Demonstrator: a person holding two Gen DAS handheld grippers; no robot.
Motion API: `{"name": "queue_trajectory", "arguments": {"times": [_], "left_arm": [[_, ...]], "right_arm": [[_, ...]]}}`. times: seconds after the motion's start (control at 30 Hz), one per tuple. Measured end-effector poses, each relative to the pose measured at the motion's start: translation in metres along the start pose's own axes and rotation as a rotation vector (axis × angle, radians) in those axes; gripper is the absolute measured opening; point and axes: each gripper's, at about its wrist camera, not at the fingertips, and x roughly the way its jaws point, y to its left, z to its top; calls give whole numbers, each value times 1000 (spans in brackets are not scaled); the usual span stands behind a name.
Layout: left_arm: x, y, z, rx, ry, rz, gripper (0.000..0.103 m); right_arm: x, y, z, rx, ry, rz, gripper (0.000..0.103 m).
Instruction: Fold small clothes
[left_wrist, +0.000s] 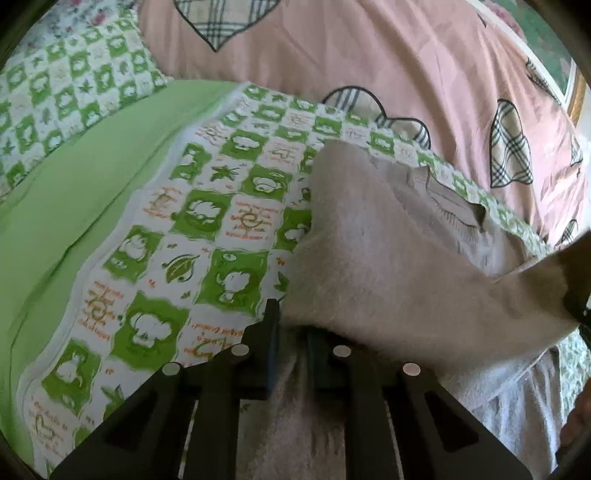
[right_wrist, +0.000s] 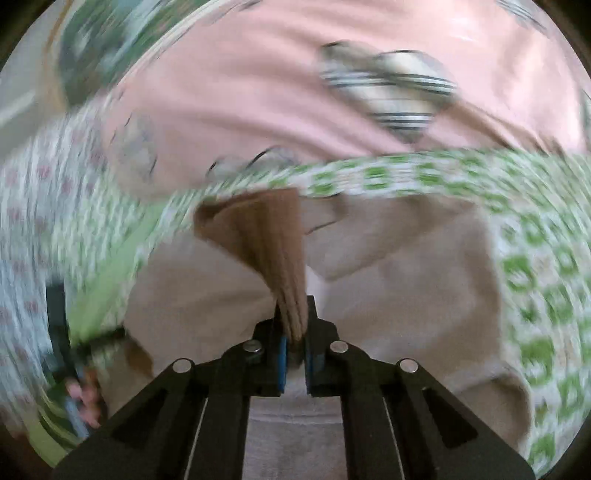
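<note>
A small beige fleecy garment (left_wrist: 388, 258) lies on a green-and-white patterned sheet (left_wrist: 207, 206). My left gripper (left_wrist: 291, 332) is shut on the garment's near edge, which is lifted and folded over toward the right. In the right wrist view, which is blurred by motion, my right gripper (right_wrist: 294, 332) is shut on a bunched brown ribbed part (right_wrist: 266, 236) of the same garment (right_wrist: 406, 280) and holds it above the rest. The right gripper also shows at the right edge of the left wrist view (left_wrist: 580, 295).
A pink quilt with plaid hearts (left_wrist: 351, 66) is heaped along the far side. A plain green sheet (left_wrist: 74, 192) and a patterned pillow (left_wrist: 66, 92) lie to the left. My left hand and its gripper show at the left of the right wrist view (right_wrist: 77, 391).
</note>
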Motion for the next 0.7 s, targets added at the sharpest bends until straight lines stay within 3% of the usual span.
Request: {"name": "queue_trajectory", "arguments": {"times": [0.17, 0.47, 0.57, 0.67, 0.7], "left_arm": [[-11, 3, -14, -36, -17, 28, 11], [-15, 12, -24, -76, -46, 33, 11], [-21, 15, -29, -91, -76, 23, 11], [-21, 18, -29, -106, -79, 9, 12], [-21, 18, -29, -109, -77, 6, 12]], "right_arm": [[14, -30, -28, 95, 98, -6, 8], [9, -43, -49, 173, 144, -10, 8], [-9, -42, -56, 185, 160, -86, 17], [-38, -22, -49, 129, 91, -61, 22], [-46, -9, -41, 90, 62, -36, 30]]}}
